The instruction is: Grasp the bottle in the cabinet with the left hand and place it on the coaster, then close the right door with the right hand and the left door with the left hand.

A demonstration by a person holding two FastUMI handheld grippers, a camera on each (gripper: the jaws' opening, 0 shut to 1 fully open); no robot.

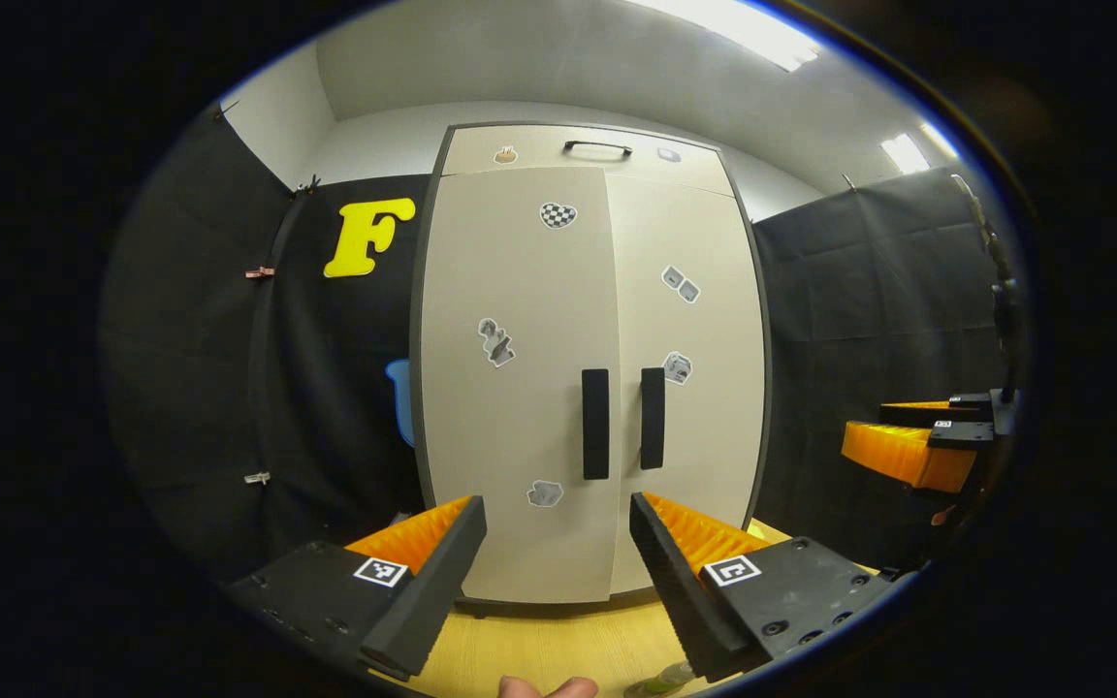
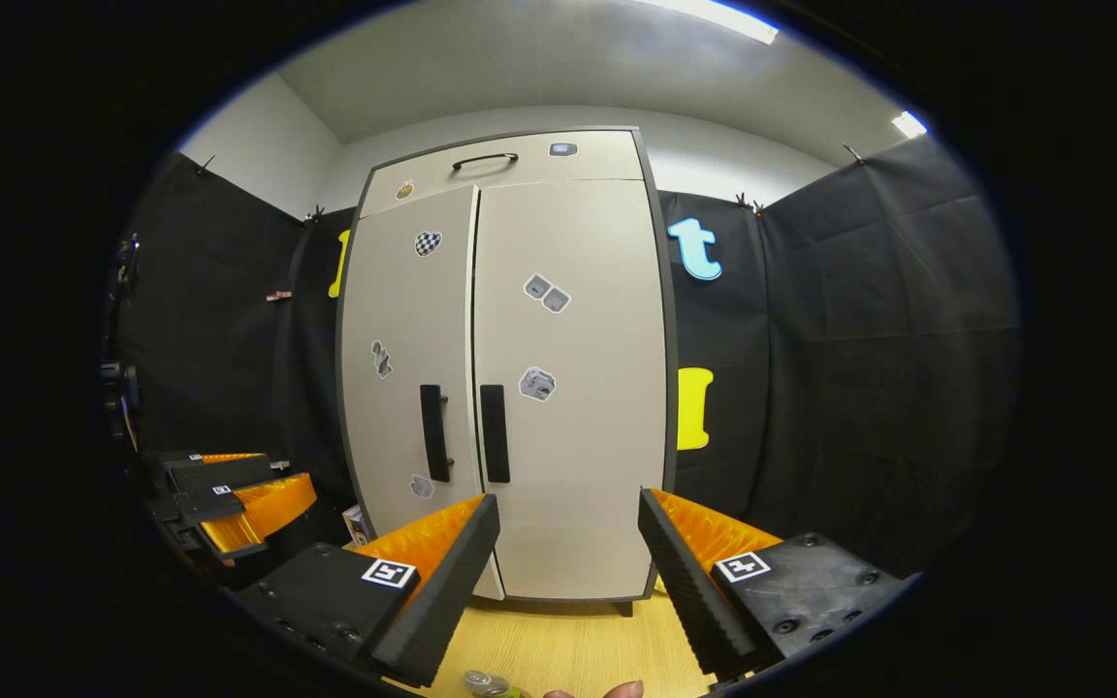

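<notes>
Bottle peeks in at the bottom edge of my left gripper view, on the tabletop before the cabinet; my left hand-held gripper is level, fingers spread, empty. Two doors, two handles, both shut. Right gripper view: my right hand-held gripper likewise gapes, empty, with the bottle below.

no words, brands or numbers can be read

the cabinet doors carry small picture stickers, too small and blurred for any lettering to be made out; each hand-held gripper bears square black-and-white coded markers on its body, patterns rather than text; a checkered heart sticker on the left door has no writing
</notes>
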